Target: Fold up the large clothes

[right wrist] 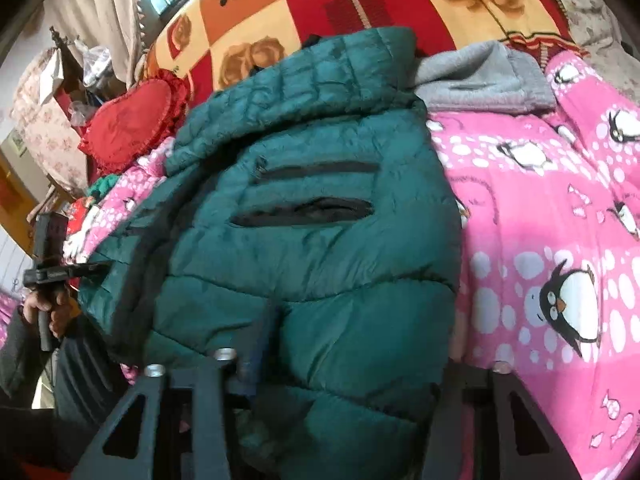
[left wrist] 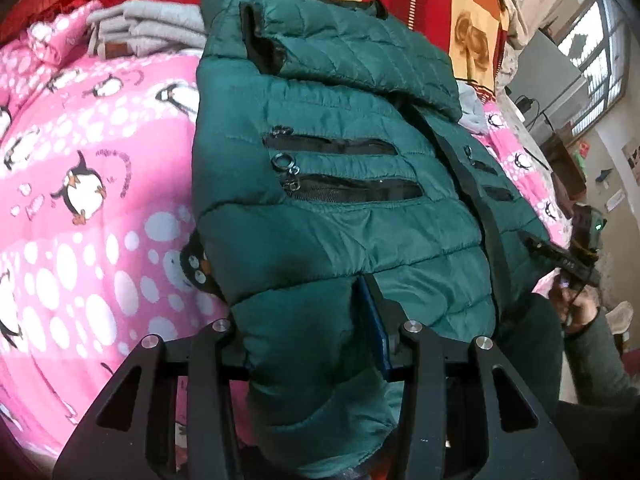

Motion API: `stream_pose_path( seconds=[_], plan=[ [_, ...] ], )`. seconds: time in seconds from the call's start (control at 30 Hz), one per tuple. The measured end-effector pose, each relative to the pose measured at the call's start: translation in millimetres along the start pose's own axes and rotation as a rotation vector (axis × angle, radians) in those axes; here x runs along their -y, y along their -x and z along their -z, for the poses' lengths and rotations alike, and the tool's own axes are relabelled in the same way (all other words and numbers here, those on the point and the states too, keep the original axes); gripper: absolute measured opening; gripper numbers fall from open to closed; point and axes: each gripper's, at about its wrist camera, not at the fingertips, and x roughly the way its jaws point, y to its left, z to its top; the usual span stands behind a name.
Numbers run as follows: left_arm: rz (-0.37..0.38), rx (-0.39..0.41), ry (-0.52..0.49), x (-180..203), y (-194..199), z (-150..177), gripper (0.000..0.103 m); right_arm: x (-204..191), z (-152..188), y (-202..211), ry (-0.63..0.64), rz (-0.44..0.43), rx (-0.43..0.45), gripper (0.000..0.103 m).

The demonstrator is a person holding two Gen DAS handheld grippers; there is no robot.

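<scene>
A dark green puffer jacket (left wrist: pixel 340 184) lies front-up on the pink penguin quilt (left wrist: pixel 92 184), sleeves folded over its chest. My left gripper (left wrist: pixel 316 320) is shut on the jacket's hem; only its blue right finger (left wrist: pixel 376 316) shows, the other is under the fabric. In the right wrist view the same jacket (right wrist: pixel 320 240) fills the middle. My right gripper (right wrist: pixel 344 344) is shut on the hem at the other side; one finger (right wrist: pixel 260 332) shows. The right gripper also shows in the left wrist view (left wrist: pixel 560 260), at the jacket's right edge; the left one shows in the right wrist view (right wrist: pixel 64 272).
Folded grey clothes (left wrist: pixel 148 28) lie on the quilt beyond the jacket's collar, also in the right wrist view (right wrist: pixel 484 80). A red heart cushion (right wrist: pixel 132 124) and a red and orange rose blanket (right wrist: pixel 320 4) lie at the bed's far side. Furniture stands at the right (left wrist: pixel 552 80).
</scene>
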Motion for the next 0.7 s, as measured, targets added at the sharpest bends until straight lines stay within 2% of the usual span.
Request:
stream_pose_path(
  seconds=[0.03,0.07,0.17,0.27,0.43,0.7],
  plan=[
    [-0.007,0.007,-0.002,1.3,0.7,-0.5,0.039,-2.3,-0.5,2.2,0.01,0.009,0.011,0.029],
    [-0.016,0.016,-0.001,2.1,1.8,-1.2,0.025,-3.7,-0.3,4.0,0.011,0.012,0.018,0.022],
    [-0.024,0.053,0.065,-3.4,13.0,0.7,0.015,-11.4,2.3,13.5,0.005,-0.001,0.037,0.018],
    [-0.038,0.104,0.086,-5.7,35.6,9.4,0.015,-31.0,8.2,33.3,0.029,-0.028,0.069,0.018],
    [-0.005,0.165,0.093,-10.0,79.8,28.5,0.014,-53.4,20.3,70.8,0.017,-0.078,0.119,0.018],
    [0.017,0.227,0.05,9.8,123.9,62.0,0.015,-70.6,40.5,112.2,0.041,-0.058,0.154,0.017]
  ],
)
